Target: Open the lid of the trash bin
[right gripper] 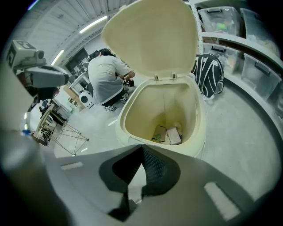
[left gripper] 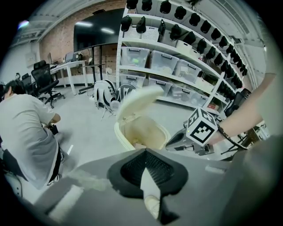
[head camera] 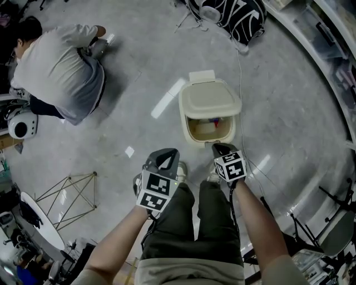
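Observation:
A cream trash bin [head camera: 192, 129] stands on the grey floor straight ahead of me, its lid [head camera: 209, 98] swung up and back on the rear hinge. In the right gripper view the lid [right gripper: 151, 37] stands upright over the open bin [right gripper: 195, 132], and some paper rubbish [right gripper: 168, 134] lies at the bottom. My right gripper [head camera: 221, 148] is shut and empty, its tip at the bin's near rim. My left gripper [head camera: 166, 155] is also shut and empty, lower left of the bin and apart from it. In the left gripper view the bin [left gripper: 125, 136] lies beyond my jaws, with the right gripper [left gripper: 194, 134] beside it.
A person in a grey shirt [head camera: 61, 67] crouches at the far left. A black-and-white bag [head camera: 236, 16] lies behind the bin. A wire frame [head camera: 69, 195] stands at the left. Shelves with plastic boxes [left gripper: 177, 66] line the right side. My own legs [head camera: 192, 222] are below.

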The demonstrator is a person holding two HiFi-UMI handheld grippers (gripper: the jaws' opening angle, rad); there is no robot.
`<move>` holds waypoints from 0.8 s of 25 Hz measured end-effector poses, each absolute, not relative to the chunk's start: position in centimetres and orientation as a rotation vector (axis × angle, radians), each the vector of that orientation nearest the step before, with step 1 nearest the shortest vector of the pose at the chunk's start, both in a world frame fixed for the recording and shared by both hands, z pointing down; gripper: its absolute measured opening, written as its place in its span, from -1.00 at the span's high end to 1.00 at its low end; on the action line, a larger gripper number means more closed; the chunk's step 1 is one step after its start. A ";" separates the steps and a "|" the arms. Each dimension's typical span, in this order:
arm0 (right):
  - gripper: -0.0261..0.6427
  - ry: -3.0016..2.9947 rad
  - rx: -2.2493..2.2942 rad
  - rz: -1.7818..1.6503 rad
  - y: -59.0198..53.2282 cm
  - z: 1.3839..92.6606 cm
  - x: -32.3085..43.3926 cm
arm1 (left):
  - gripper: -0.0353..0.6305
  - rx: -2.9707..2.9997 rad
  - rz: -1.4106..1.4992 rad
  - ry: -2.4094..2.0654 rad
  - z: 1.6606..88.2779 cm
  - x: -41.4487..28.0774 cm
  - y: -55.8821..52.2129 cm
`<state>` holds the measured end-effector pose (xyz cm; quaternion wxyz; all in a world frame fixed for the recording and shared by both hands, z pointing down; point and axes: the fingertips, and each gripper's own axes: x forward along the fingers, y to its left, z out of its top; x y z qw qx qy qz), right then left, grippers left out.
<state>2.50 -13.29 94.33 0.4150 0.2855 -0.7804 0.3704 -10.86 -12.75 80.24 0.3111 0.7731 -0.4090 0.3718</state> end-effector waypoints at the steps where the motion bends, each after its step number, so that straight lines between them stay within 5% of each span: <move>1: 0.91 -1.954 0.727 0.927 -13.4 94.2 2.5 | 0.89 2.041 0.982 -1.082 79.9 -10.9 -12.7; 20: 0.91 -2.079 0.918 0.888 -17.4 74.8 3.7 | 0.89 2.174 0.916 -1.217 63.3 -12.9 -16.4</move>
